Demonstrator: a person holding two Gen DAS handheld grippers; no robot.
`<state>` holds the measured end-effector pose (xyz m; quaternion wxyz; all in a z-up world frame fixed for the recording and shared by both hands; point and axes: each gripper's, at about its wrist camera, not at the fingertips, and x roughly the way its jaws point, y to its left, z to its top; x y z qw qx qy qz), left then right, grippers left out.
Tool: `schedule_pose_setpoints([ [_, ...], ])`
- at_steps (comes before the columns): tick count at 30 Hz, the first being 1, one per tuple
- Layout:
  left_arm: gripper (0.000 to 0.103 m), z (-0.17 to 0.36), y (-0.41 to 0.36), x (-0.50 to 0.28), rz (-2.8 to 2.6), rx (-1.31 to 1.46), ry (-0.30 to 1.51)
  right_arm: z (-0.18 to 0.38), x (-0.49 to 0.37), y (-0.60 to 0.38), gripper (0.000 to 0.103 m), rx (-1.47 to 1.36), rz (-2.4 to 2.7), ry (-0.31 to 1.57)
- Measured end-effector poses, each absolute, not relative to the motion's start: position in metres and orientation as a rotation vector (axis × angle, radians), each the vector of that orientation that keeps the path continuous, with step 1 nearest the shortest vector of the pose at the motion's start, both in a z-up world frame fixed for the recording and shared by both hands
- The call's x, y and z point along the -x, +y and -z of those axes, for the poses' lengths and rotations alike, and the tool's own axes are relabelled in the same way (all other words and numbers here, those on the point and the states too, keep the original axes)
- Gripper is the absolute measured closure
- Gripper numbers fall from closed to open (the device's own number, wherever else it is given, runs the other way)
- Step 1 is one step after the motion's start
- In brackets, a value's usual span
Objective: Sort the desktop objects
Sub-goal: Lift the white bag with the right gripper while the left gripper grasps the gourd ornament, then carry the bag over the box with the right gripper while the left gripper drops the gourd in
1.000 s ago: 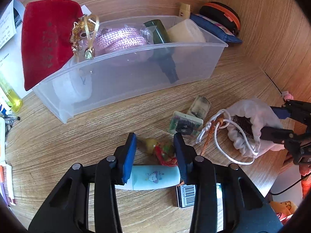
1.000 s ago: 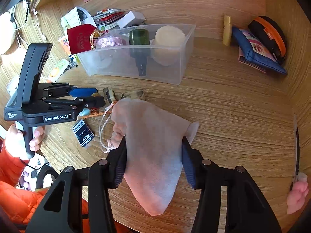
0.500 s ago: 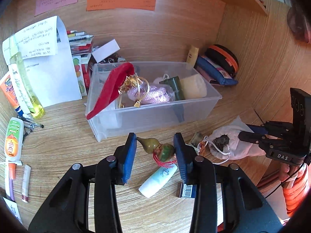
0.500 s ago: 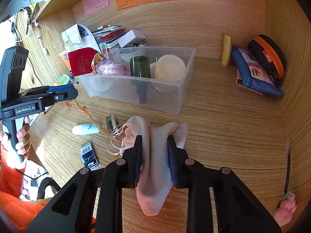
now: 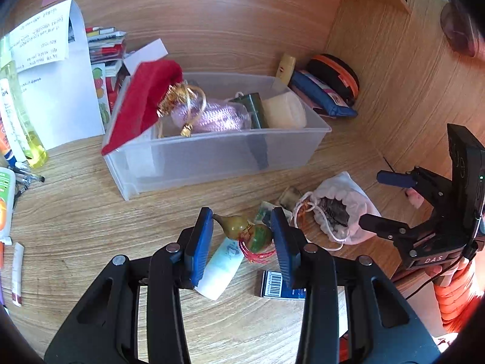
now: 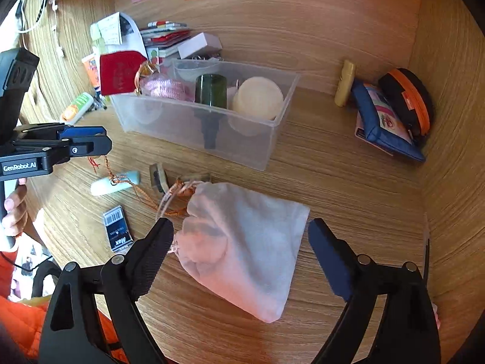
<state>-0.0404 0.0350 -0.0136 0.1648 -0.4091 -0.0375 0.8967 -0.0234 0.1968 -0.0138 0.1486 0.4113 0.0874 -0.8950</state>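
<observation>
One clear bin sits at twelve o'clock. One white drawstring pouch lies between the right gripper's spread jaws. The left gripper clamps one gourd charm.

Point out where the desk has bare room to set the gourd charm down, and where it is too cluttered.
Bare wood lies between the clear bin and the blue pouch, running toward the white drawstring bag. Another bare patch sits left of the bin, before the pens. It is crowded in front of the bin, around the pale tube and barcode box. The gourd charm sits between the left gripper's fingers.
</observation>
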Motion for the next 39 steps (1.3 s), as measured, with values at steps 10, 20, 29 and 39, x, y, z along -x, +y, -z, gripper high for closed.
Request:
schedule_pose_setpoints([
  [10,0.064,0.032,0.044,0.036,-2.505,1.208,-0.125,0.055,0.062,0.191,0.002,-1.376,2.497,0.142],
  [20,0.064,0.026,0.038,0.038,-2.517,1.175,-0.162,0.045,0.056,0.196,0.051,-1.266,2.534,0.138],
  [29,0.064,-0.007,0.036,0.037,-2.564,1.065,-0.142,0.003,0.038,0.198,0.053,-1.118,2.604,0.163],
  [39,0.064,-0.042,0.036,0.054,-2.641,0.982,-0.044,-0.053,0.053,0.183,0.053,-0.936,2.640,0.157],
])
